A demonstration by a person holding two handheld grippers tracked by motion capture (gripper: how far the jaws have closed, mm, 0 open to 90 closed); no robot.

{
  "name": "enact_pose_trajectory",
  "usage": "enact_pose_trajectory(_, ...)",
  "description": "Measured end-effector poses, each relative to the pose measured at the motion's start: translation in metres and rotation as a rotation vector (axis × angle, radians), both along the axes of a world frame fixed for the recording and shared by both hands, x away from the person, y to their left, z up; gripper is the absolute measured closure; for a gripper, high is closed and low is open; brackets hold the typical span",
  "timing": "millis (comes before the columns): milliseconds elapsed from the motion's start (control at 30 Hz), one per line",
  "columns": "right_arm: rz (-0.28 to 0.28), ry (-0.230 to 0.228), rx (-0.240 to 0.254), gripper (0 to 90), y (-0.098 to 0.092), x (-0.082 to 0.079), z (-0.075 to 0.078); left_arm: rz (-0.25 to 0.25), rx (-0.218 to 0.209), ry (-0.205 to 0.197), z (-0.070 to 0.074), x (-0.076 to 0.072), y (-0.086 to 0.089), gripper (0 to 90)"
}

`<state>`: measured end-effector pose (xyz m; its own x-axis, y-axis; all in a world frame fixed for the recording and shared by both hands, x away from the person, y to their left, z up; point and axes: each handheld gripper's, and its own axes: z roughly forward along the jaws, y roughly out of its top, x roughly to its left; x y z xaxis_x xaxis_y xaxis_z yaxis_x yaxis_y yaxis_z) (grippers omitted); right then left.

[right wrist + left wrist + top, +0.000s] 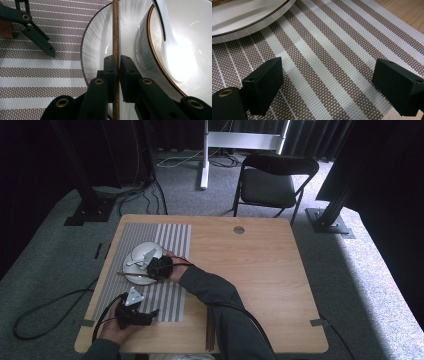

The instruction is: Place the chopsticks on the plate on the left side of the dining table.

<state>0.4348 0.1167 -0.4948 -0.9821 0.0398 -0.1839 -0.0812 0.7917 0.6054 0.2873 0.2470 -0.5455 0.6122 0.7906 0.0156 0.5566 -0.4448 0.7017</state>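
No legible text, label, brand, number or sign anywhere: none on the striped placemat [150,270], none on the white plate [97,45] lying on that placemat, none on the bare wood surface [250,270] beside it.

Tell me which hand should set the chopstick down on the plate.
Right, probably. The right gripper is already shut on the chopstick, directly over the plate beside the bowl. The left gripper sits open over the mat, holding nothing.
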Motion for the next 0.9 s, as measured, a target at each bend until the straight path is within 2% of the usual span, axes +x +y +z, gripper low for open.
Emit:
enact_pose_trajectory(833, 0.001, 0.003, -0.001, 83.1, 0.0011, 0.0003, 0.0, 0.0, 0.001, 0.0, 0.0, 0.0, 0.0001, 10.3)
enact_pose_trajectory(900, 0.001, 0.006, 0.002, 81.1, 0.0016, -0.0005, -0.0002, 0.0, 0.001, 0.0, 0.0, 0.0, 0.0001, 10.3)
